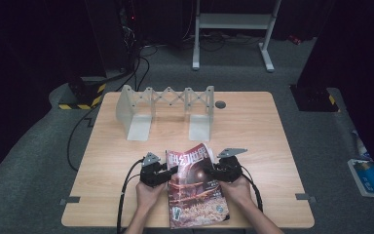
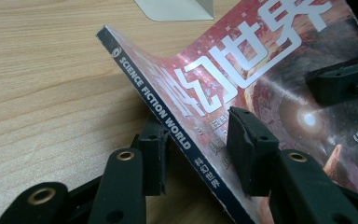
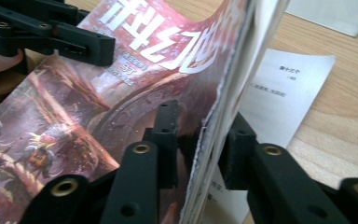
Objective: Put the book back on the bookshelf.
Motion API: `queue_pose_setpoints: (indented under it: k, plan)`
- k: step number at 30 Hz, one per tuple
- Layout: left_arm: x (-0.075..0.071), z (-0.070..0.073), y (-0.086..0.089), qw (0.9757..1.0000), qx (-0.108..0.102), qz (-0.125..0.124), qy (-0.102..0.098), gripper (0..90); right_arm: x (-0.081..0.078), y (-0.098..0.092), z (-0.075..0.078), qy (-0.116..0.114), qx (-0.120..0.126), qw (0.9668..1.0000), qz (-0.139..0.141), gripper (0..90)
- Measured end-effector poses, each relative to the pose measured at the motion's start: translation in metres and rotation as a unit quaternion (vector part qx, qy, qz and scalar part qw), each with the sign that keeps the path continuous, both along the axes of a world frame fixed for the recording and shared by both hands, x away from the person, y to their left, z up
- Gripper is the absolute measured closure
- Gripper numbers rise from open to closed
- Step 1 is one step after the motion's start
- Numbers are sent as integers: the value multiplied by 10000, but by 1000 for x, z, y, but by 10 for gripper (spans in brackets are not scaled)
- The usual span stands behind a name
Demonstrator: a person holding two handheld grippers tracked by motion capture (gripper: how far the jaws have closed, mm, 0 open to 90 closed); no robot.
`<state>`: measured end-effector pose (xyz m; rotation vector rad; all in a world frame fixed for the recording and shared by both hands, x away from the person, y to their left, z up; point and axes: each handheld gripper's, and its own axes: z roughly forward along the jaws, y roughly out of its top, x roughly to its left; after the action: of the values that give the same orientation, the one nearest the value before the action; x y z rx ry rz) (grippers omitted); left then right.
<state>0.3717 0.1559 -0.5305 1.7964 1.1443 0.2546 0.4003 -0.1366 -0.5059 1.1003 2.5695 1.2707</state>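
Left gripper view: magazine spine reads "SCIENCE FICTION WORLD"; cover characters seem Chinese.

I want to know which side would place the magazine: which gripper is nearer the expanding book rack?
Left, though only slightly. The left gripper sits at the magazine's spine edge, roughly below the book rack's left end; the right gripper is at the page edge, just right of the rack's right end.

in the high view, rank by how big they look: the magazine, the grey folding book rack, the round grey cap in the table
1. grey folding book rack
2. magazine, somewhat smaller, though nearer the camera
3. round grey cap, by far the smallest
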Motion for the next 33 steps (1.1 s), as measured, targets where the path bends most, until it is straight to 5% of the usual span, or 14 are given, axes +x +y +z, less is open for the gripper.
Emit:
queue_pose_setpoints:
  k: [10,18,23,33]
  plan:
    - [0,0,0,10000,-7,-2,9,598,-1,-15,-3,-67,-237,9986,-472,573]
    - [0,0,0,10000,-28,7,17,596,-4,-36,-1,-123,-324,9961,-816,681]
    - [0,0,0,10000,-24,8,17,594,-4,-31,-9,-241,-850,9928,-803,783]
    - [1,0,-1,10000,-54,-27,-8,560,-3,-24,-9,-279,-866,9933,-716,832]
